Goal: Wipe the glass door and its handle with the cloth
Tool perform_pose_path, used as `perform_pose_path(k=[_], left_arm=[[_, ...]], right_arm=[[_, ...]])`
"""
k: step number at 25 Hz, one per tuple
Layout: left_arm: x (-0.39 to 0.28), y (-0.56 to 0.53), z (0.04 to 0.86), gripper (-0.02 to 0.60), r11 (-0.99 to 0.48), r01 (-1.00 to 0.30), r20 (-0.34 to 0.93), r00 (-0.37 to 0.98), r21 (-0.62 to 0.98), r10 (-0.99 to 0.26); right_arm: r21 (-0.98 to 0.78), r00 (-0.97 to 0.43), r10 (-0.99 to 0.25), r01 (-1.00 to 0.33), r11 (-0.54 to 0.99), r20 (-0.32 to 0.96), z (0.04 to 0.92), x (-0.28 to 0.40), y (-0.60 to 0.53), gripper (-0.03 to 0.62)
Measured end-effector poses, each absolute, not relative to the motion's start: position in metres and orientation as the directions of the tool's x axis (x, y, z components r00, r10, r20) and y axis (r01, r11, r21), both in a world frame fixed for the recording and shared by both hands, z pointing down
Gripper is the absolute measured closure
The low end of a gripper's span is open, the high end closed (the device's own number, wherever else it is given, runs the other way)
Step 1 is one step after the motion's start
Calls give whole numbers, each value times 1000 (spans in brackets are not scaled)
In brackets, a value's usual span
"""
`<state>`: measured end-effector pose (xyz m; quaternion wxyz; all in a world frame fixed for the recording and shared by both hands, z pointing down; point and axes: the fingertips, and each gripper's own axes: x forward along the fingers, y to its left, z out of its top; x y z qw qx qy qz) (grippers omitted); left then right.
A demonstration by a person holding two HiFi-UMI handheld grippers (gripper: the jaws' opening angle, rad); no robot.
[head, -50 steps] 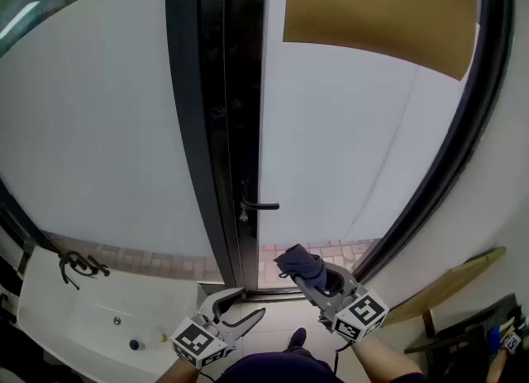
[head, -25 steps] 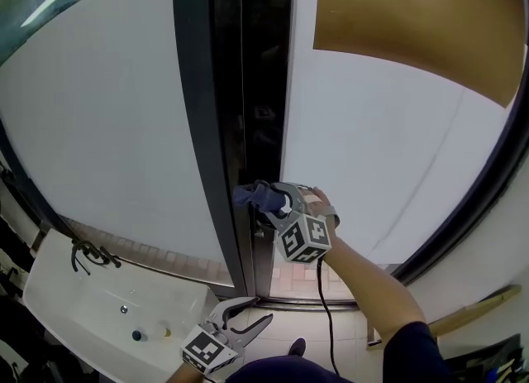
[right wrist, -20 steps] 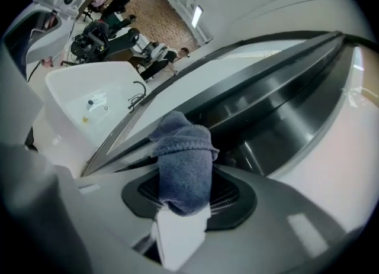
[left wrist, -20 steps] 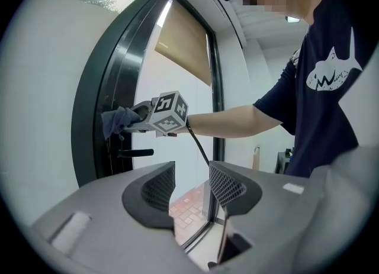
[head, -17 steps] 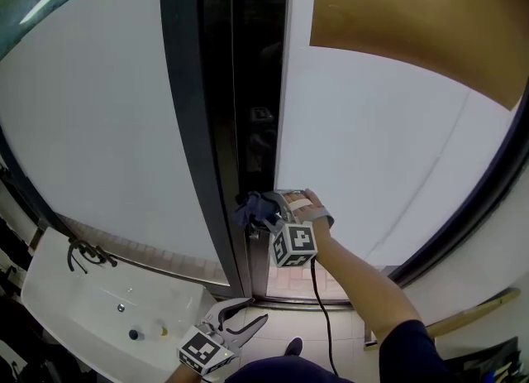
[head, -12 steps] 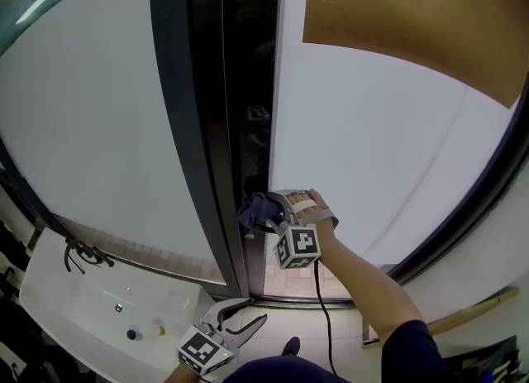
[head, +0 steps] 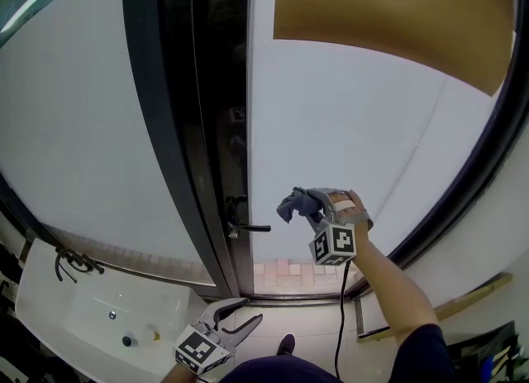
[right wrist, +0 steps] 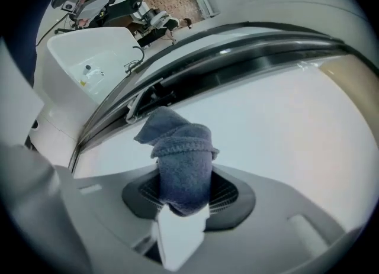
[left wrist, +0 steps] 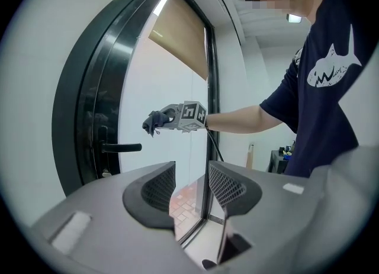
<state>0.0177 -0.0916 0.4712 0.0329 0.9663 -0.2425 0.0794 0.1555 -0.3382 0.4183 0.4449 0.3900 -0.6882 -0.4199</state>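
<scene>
The frosted glass door (head: 355, 133) fills the view, with its black lever handle (head: 248, 226) at its left edge. My right gripper (head: 307, 205) is raised in front of the glass, right of and slightly above the handle. It is shut on a bunched dark blue cloth (head: 293, 203); its jaws have just been closing on it. The right gripper view has the cloth (right wrist: 180, 157) standing up between the pads, close to the pale glass. I cannot tell if it touches. My left gripper (head: 241, 322) hangs low, open and empty; its view shows the handle (left wrist: 121, 147).
A dark door frame (head: 178, 125) runs up the left of the glass. A brown blind (head: 388, 17) covers the door's top. A white sink (head: 91, 327) with a black tap (head: 70, 264) stands at lower left. A wooden board (head: 430, 311) leans at lower right.
My right gripper has carried the cloth rightwards, off the door's dark edge and the handle and out over the frosted glass. The handle now shows bare. The left gripper stays low.
</scene>
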Motion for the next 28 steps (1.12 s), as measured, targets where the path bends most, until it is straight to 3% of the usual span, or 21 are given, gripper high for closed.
perform_pose_path(k=[6, 9, 13, 21, 28], left_arm=[[23, -85, 473, 410, -893, -449, 179, 881, 21, -439], [18, -81, 473, 411, -890, -455, 179, 878, 23, -444], [7, -77, 474, 413, -878, -479, 177, 866, 28, -467], [-18, -70, 477, 411, -832, -554, 170, 825, 45, -540], [-40, -70, 485, 411, -795, -603, 181, 790, 66, -585]], right_arm=[[906, -160, -948, -285, 312, 276, 416, 248, -327, 445], [874, -178, -947, -367, 317, 269, 405, 253, -317, 447], [859, -308, -923, -380, 342, 231, 380, 190, -308, 447], [880, -466, -834, -205, 428, 297, 401, 43, -336, 445], [887, -445, -821, -116, 448, 357, 433, 30, -352, 444]])
